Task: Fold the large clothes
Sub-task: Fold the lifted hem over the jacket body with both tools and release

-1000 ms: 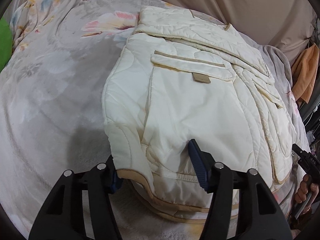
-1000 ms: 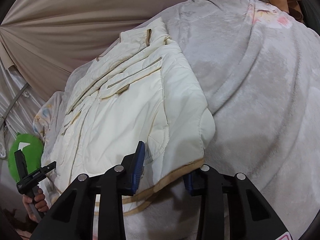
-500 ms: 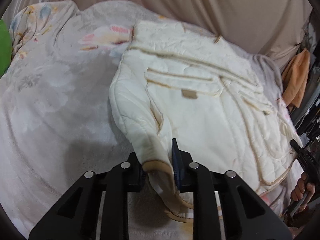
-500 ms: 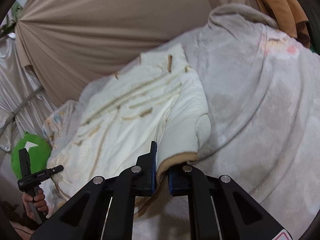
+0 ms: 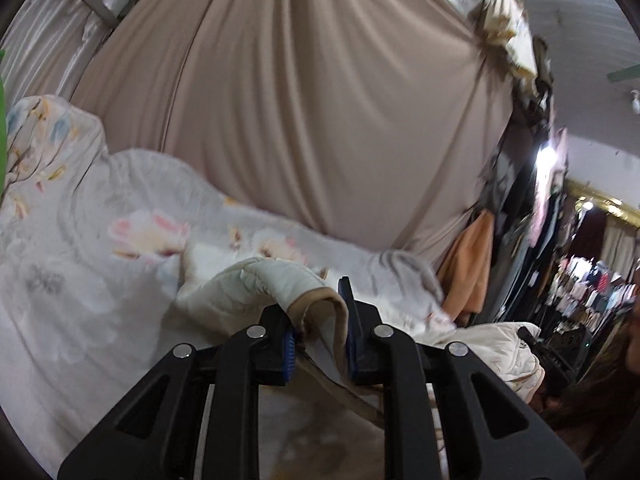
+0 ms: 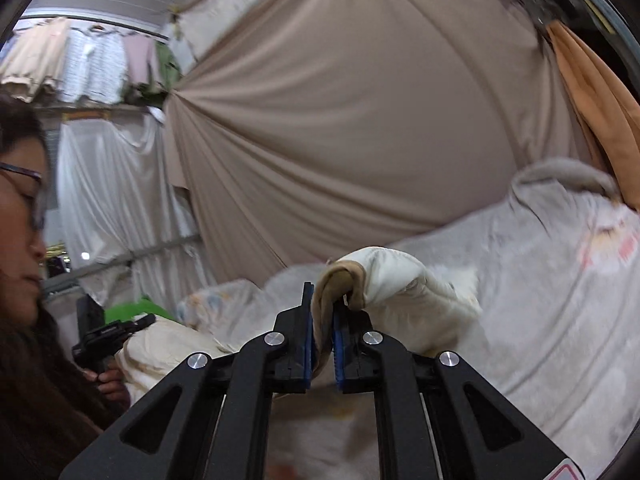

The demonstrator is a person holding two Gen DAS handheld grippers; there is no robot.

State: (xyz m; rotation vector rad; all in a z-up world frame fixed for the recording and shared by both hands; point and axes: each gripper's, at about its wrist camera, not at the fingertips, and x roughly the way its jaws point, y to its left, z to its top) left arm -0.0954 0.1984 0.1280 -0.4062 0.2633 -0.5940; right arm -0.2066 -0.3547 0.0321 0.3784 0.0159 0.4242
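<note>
Tools (image 5: pixel 318 330) (image 6: pixel 323 330) gripping cream jacket's (image 5: pixel 256 284) tan hem

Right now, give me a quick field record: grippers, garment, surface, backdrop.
left gripper: shut on tan-trimmed hem of cream jacket
right gripper: shut on the jacket's tan hem
jacket state: hem end lifted off the bed, rest trailing below
surface: grey floral blanket
backdrop: beige draped curtain
other: orange garment hanging at the right

Bed (image 5: pixel 60 320) under a grey floral blanket (image 6: pixel 560 300), filling the lower frame in both views, cream jacket (image 5: pixel 248 284) lying bunched on it at centre
</note>
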